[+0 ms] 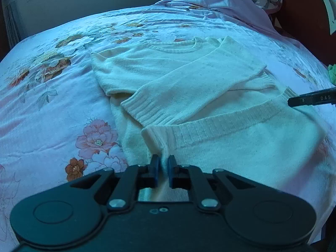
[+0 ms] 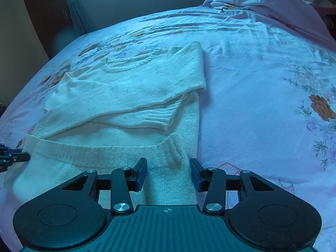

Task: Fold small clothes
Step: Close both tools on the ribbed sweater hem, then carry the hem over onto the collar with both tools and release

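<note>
A small white sweater (image 1: 189, 79) is being kept flat on a bed, on a flowered sheet (image 1: 52, 105), in the middle of the left wrist picture. Both sleeves are being laid across its chest, and the ribbed bottom hem (image 1: 220, 124) is being folded up toward them. At the bottom middle of the left wrist picture, the left tongs (image 1: 163, 163) are being clenched on a pinch of the hem's corner. In the right wrist picture, the right tongs (image 2: 168, 168) are being kept partly apart at the bottom middle, with the other hem corner (image 2: 174, 147) lying between the blue pads (image 2: 141, 174); the pads are not being pressed on the cloth. A pink blanket (image 2: 273, 2) is being left bunched at the upper right.
</note>
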